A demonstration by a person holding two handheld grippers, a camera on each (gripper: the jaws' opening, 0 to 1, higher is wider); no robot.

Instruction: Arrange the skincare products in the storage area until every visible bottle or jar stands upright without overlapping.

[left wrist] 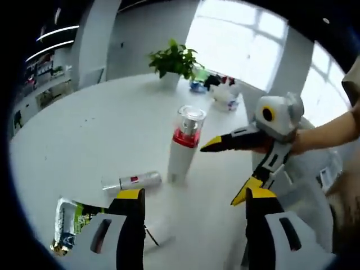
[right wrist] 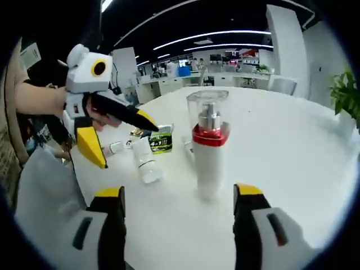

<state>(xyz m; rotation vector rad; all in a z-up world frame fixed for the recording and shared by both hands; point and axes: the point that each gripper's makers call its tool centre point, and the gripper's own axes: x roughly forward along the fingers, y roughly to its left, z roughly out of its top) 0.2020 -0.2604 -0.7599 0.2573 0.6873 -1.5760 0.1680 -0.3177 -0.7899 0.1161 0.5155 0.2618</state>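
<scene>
Left claw (left wrist: 193, 198): my two jaws, yellow-tipped over black, with pale grey plastic bodies, rise spread wide with nothing between them. It also shows in the right gripper view (right wrist: 121, 135), held in my hand (right wrist: 95, 115), jaws parted and bare.
Right claw (right wrist: 179, 194): same build, blunt yellow caps on black fingers, gaping wide and bare. In the left gripper view (left wrist: 225, 169) it comes in from the right, its pointed tips apart, one just beside the pump bottle's red band.
Pump bottle (right wrist: 208, 147): a smooth white cylinder standing upright on the table, with a glossy red collar, a silver pump head and a clear domed cap. It stands just beyond my right jaws, between them. In the left gripper view (left wrist: 185, 147) it stands ahead of my jaws, mid-table.
Small tube (left wrist: 132, 181): a slim silver-white tube with a red mark, lying on its side left of the pump bottle, near my left jaw tip.
White tube (right wrist: 145, 160): a matte, rounded white tube lying flat, left of the pump bottle.
Packet (right wrist: 161, 140): a crinkled green and black foil piece, lying just beyond the white tube.
Table (left wrist: 101, 135): smooth, white, round-edged.
Plant (left wrist: 174, 58): leafy green, in a white pot at the far edge.
Far clutter (left wrist: 222, 90): small mixed items beside the plant, too blurred to tell.
</scene>
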